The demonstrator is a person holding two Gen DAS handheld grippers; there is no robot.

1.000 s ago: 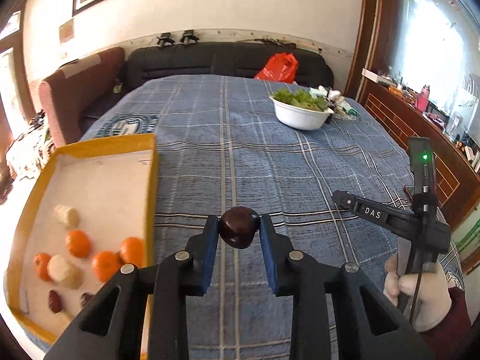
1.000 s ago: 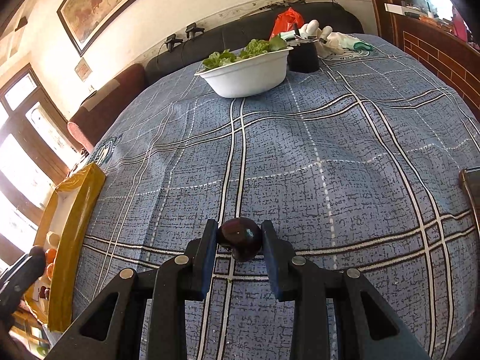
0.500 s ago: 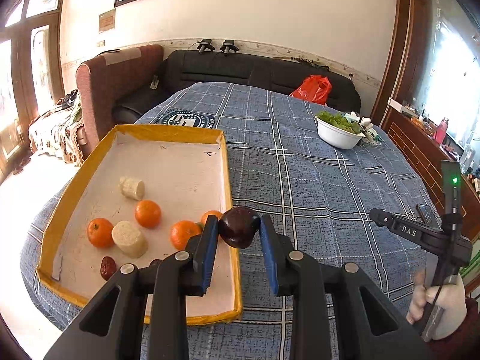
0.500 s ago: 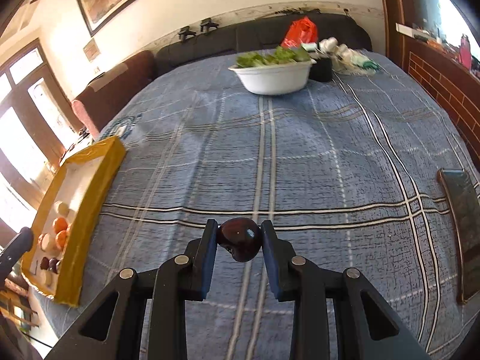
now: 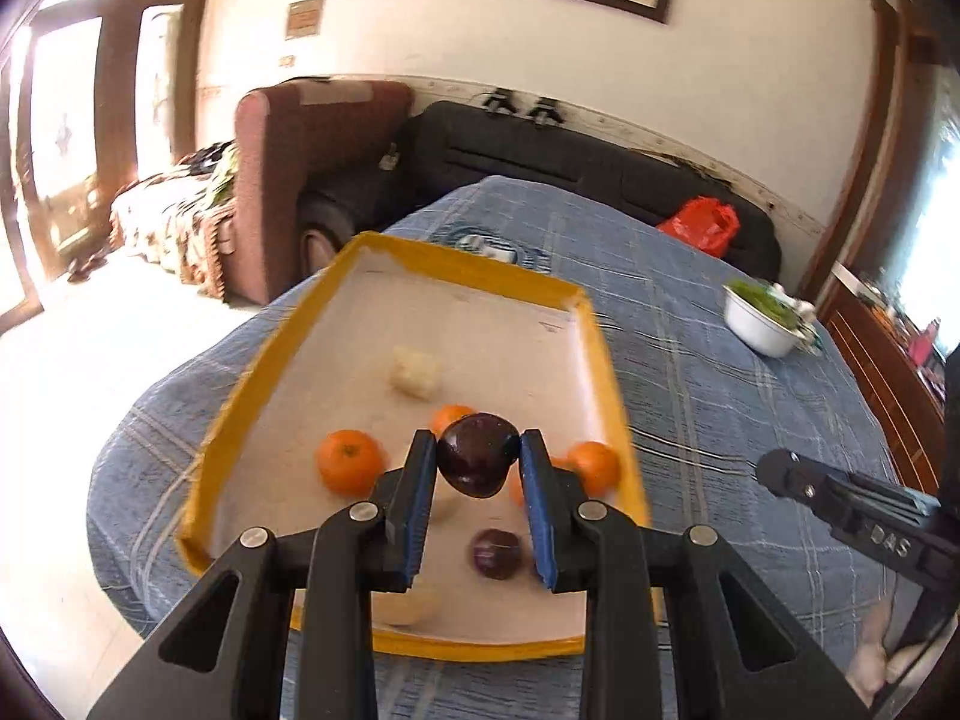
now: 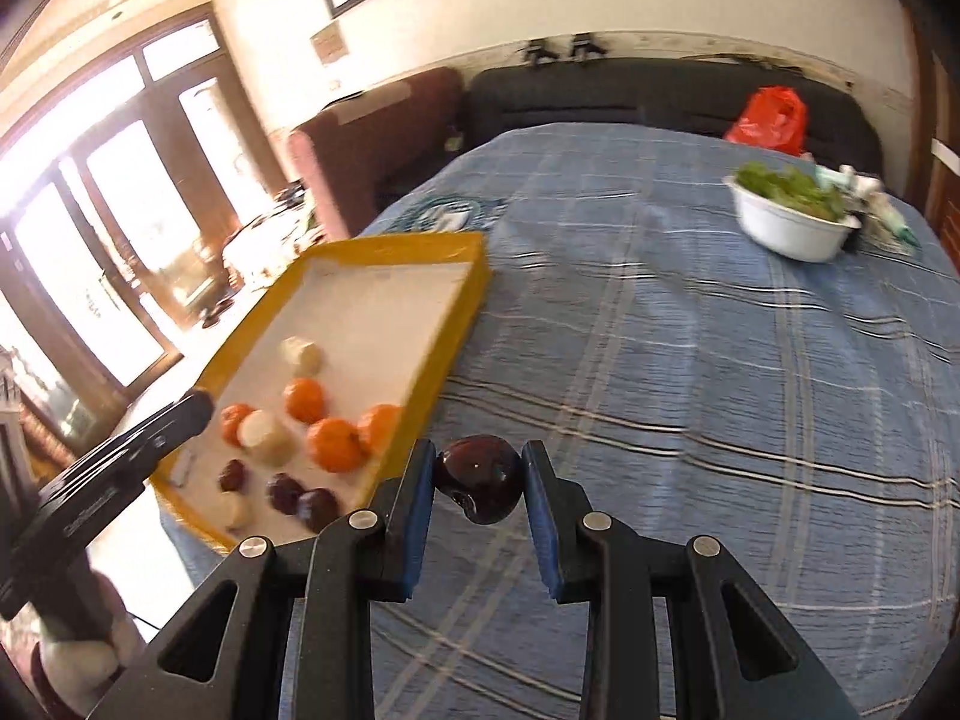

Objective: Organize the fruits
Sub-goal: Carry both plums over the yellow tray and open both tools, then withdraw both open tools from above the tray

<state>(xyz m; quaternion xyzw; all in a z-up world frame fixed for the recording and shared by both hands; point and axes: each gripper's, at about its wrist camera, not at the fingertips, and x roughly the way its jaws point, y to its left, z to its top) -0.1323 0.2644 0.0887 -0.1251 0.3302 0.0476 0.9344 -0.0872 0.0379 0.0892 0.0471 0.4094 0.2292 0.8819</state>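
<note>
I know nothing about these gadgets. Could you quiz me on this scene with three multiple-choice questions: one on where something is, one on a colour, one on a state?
1. Where does the white bowl of greens stand?
A. inside the tray
B. on the blue checked cloth, at the far side
C. on the sofa

2. What colour is the rim of the tray?
A. yellow
B. green
C. red

3. What is the left gripper doing?
A. standing open and empty
B. clamping a dark plum
C. clamping an orange

Answers:
1 B: the bowl sits on the cloth, far from the tray.
2 A: the tray's border is yellow.
3 B: both fingers press the plum's sides.
</note>
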